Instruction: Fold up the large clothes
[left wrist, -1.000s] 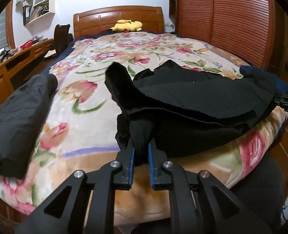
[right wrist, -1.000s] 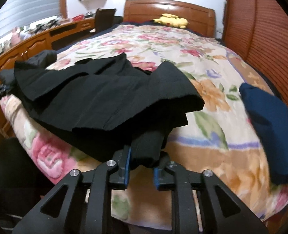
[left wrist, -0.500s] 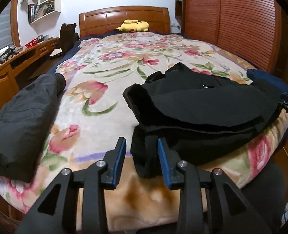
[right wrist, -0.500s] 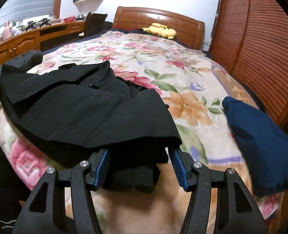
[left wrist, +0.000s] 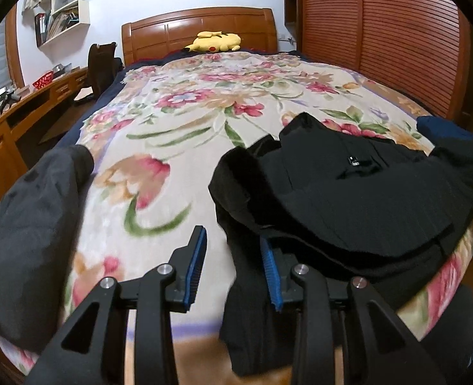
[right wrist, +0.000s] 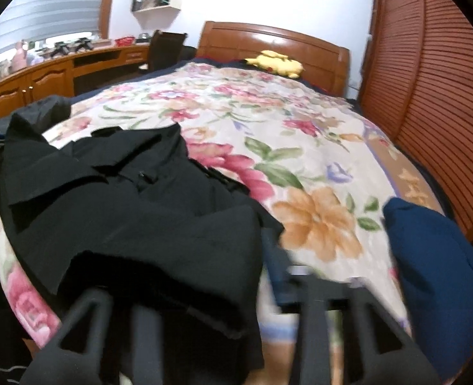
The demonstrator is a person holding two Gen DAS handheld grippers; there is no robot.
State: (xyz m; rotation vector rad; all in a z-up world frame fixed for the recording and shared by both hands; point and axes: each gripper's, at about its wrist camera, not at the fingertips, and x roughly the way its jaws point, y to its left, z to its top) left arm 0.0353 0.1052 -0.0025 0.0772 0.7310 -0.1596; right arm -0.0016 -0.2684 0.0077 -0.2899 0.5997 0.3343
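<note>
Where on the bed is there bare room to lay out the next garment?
Free: the wide stretch of floral blanket from the black jacket up to the yellow plush toy, and a strip between the jacket and the dark grey garment. Crowded: the near edge, with grey garment, jacket and navy blue garment side by side.

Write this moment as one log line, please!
left hand-held gripper: jaws just opened, black coat edge loose between | right hand-held gripper: jaws just closing, blurred, grip unclear | black coat on floral blanket
</note>
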